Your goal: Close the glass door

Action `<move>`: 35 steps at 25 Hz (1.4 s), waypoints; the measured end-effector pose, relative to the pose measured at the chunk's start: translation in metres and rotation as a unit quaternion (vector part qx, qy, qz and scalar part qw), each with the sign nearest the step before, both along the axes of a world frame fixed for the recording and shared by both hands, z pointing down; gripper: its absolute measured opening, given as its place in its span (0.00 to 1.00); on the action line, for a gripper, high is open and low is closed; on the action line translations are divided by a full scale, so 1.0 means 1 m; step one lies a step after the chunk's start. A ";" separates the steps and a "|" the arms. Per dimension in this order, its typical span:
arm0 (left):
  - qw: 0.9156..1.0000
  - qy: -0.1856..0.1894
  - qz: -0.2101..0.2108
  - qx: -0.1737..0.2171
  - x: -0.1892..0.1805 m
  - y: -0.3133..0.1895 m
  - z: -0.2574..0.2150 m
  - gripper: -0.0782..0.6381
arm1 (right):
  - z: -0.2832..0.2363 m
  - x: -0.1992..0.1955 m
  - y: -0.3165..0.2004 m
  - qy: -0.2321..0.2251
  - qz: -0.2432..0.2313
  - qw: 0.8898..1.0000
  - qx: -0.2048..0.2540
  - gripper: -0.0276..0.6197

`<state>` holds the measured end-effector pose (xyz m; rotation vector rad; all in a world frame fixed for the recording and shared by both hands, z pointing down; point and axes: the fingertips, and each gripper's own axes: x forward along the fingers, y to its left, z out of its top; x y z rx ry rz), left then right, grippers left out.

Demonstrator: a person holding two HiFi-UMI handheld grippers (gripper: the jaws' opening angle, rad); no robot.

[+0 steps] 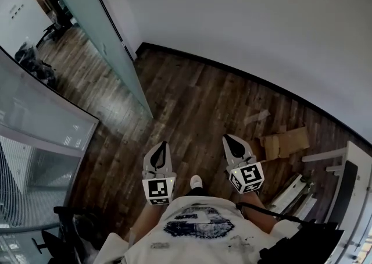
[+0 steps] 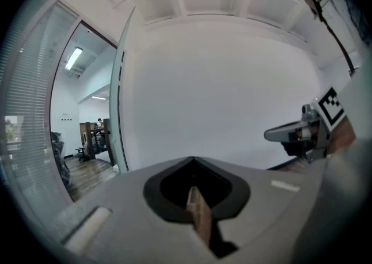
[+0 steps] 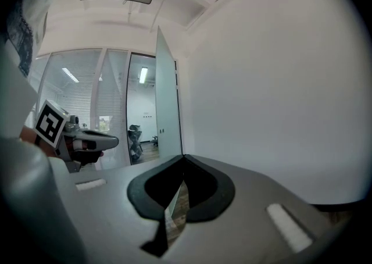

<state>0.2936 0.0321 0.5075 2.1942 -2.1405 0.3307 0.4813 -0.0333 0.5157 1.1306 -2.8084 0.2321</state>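
Left gripper [image 1: 162,147]: jaws closed together with nothing between them; only a thin slit shows the floor. Right gripper [image 1: 231,144]: jaws likewise pressed together and empty. Both sit side by side at the lower centre of the head view, pointing toward the top of the frame over the wood floor [image 1: 192,100].

Task status: not started, as far as the views show. The glass door [image 1: 99,30] stands swung open. Its frosted panel runs from the upper left of the head view down to a lower corner at centre left, close to the white wall [image 1: 261,24]. Neither gripper touches it.

Door position relative to the grippers: ahead and to the left, well apart from both tips and nearer the left gripper. In the left gripper view it stands at the left of the frame. In the right gripper view it stands left of centre, above the jaws.

Remaining: reach the door, make contact with its panel or handle, and swing it shut. The handle is too small to locate reliably.
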 end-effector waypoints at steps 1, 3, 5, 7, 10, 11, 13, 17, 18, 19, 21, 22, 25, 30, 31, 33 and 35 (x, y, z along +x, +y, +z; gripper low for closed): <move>1.000 0.001 -0.001 0.001 -0.006 -0.001 0.000 0.11 | -0.004 -0.006 -0.005 -0.002 0.002 1.000 0.002 0.04; 1.000 0.002 -0.002 0.004 -0.019 -0.003 0.001 0.11 | -0.015 -0.019 -0.013 -0.004 0.001 1.000 0.013 0.04; 1.000 0.003 -0.009 0.003 -0.031 -0.004 0.002 0.11 | -0.024 -0.029 -0.016 -0.001 -0.005 1.000 0.022 0.04; 1.000 0.005 -0.020 0.004 -0.042 -0.004 0.000 0.11 | -0.030 -0.036 -0.016 0.002 -0.011 1.000 0.027 0.04; 0.999 0.003 -0.030 0.014 -0.053 -0.008 -0.006 0.11 | -0.034 -0.042 -0.021 0.007 -0.016 0.999 0.032 0.04; 0.999 0.002 -0.032 0.014 -0.056 -0.008 -0.006 0.11 | -0.033 -0.046 -0.022 0.007 -0.018 0.999 0.032 0.04; 0.999 0.002 -0.038 0.009 -0.063 -0.007 -0.002 0.11 | -0.032 -0.052 -0.021 0.006 -0.024 0.999 0.030 0.04; 0.999 0.005 -0.049 0.006 -0.069 -0.006 0.002 0.11 | -0.027 -0.056 -0.025 0.005 -0.032 0.999 0.024 0.04; 0.999 0.004 -0.052 0.007 -0.070 -0.008 0.002 0.11 | -0.026 -0.056 -0.029 0.003 -0.032 0.999 0.022 0.04; 0.998 0.003 -0.055 0.008 -0.071 -0.011 0.003 0.11 | -0.025 -0.057 -0.033 0.001 -0.033 0.999 0.021 0.04; 0.998 0.001 -0.060 0.011 -0.075 -0.019 0.003 0.11 | -0.022 -0.062 -0.043 -0.002 -0.037 0.999 0.020 0.04; 0.998 0.000 -0.063 0.011 -0.077 -0.023 0.004 0.11 | -0.020 -0.065 -0.048 -0.002 -0.041 0.999 0.020 0.04; 0.997 -0.003 -0.075 0.009 -0.085 -0.039 0.005 0.11 | -0.013 -0.076 -0.070 -0.006 -0.052 0.999 0.014 0.04; 0.995 -0.003 -0.104 -0.005 -0.101 -0.071 0.008 0.11 | -0.011 -0.101 -0.117 -0.012 -0.079 0.997 0.009 0.04; 0.994 -0.005 -0.109 -0.007 -0.104 -0.079 0.008 0.11 | -0.011 -0.107 -0.128 -0.011 -0.086 0.996 0.011 0.04; 0.993 -0.010 -0.118 -0.012 -0.112 -0.095 0.010 0.11 | -0.010 -0.119 -0.148 -0.011 -0.096 0.995 0.011 0.04; 0.991 -0.010 -0.132 -0.018 -0.121 -0.111 0.013 0.11 | -0.007 -0.129 -0.167 -0.010 -0.106 0.994 0.008 0.04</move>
